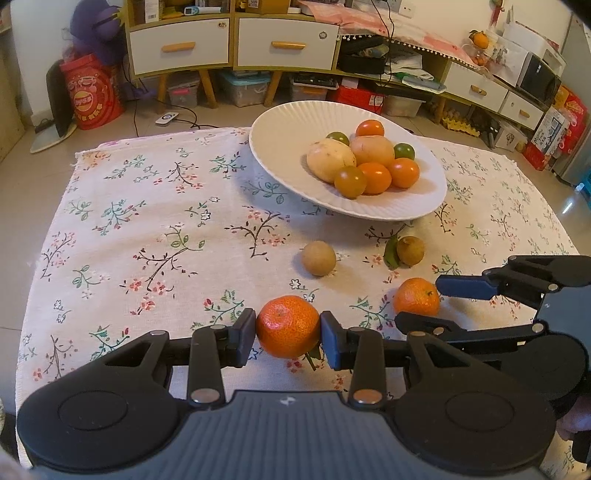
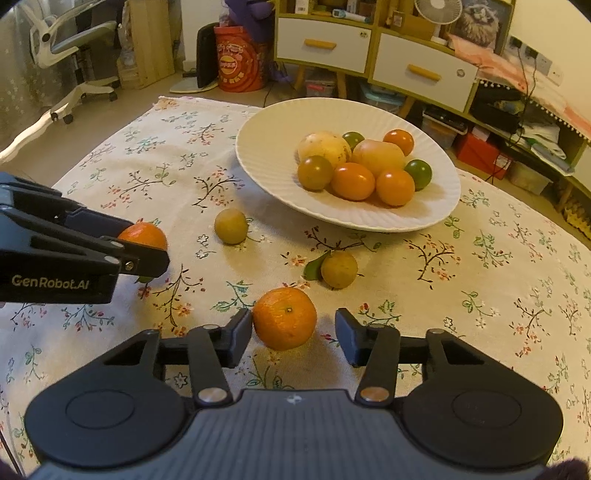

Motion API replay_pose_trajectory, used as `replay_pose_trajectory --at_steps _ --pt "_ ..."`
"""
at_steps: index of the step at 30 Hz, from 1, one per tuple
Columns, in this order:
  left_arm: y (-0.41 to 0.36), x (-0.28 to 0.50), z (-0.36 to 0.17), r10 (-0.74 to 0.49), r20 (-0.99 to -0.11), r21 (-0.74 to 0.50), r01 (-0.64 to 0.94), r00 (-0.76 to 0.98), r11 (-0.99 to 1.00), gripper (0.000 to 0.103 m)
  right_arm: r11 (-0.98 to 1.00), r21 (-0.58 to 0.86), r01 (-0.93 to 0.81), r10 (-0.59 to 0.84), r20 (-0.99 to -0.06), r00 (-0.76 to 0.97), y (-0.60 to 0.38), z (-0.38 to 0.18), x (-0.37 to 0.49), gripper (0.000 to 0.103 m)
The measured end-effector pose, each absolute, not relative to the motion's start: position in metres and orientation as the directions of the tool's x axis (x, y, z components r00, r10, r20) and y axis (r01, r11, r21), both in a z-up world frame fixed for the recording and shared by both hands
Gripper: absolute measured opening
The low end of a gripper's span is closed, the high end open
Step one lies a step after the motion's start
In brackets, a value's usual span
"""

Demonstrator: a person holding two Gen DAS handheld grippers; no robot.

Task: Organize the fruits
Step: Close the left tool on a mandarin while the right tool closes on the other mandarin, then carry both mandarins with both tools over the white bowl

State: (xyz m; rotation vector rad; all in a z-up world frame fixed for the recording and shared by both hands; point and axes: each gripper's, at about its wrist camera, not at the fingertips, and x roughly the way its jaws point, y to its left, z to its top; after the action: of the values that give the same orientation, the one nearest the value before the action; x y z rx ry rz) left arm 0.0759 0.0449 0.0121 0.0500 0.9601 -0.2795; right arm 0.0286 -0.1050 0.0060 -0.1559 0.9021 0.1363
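Observation:
My left gripper (image 1: 288, 338) is shut on an orange tangerine (image 1: 288, 325) just above the floral cloth; it also shows in the right wrist view (image 2: 142, 236). My right gripper (image 2: 293, 332) is open around a second tangerine (image 2: 284, 318); the left pad touches it and the right pad stands apart. That tangerine shows in the left wrist view (image 1: 416, 296) between the right gripper's fingers (image 1: 461, 286). A white plate (image 1: 280, 147) at the back holds several fruits. Two small brown-green fruits (image 1: 318, 257) (image 1: 410, 251) lie loose in front of the plate.
A floral tablecloth (image 1: 147, 221) covers the table. Behind it stand a cabinet with white drawers (image 1: 232, 42), a red bag (image 1: 92, 92) and storage boxes on the floor. An office chair (image 2: 70, 33) stands at far left in the right wrist view.

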Motion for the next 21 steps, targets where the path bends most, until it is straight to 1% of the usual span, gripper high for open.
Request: replay_pose_trajectory --at_steps 1,4,21 --pt "0.045 0.076 0.012 -0.213 -0.814 -0.081 0.257 0.54 0.963 0.014 0.979 -0.077 -0.189 0.056 -0.789 0.612 -0.104 0.006 0.028 0.039" --pt "0.045 0.076 0.012 -0.213 -0.814 -0.082 0.257 0.54 0.963 0.014 0.977 -0.076 -0.201 0.064 -0.789 0.611 -0.104 0.007 0.028 0.035" --pt "0.044 0.078 0.015 -0.21 -0.807 -0.072 0.261 0.552 0.963 0.014 0.979 -0.062 -0.193 0.076 -0.771 0.632 -0.111 0.017 0.028 0.034"
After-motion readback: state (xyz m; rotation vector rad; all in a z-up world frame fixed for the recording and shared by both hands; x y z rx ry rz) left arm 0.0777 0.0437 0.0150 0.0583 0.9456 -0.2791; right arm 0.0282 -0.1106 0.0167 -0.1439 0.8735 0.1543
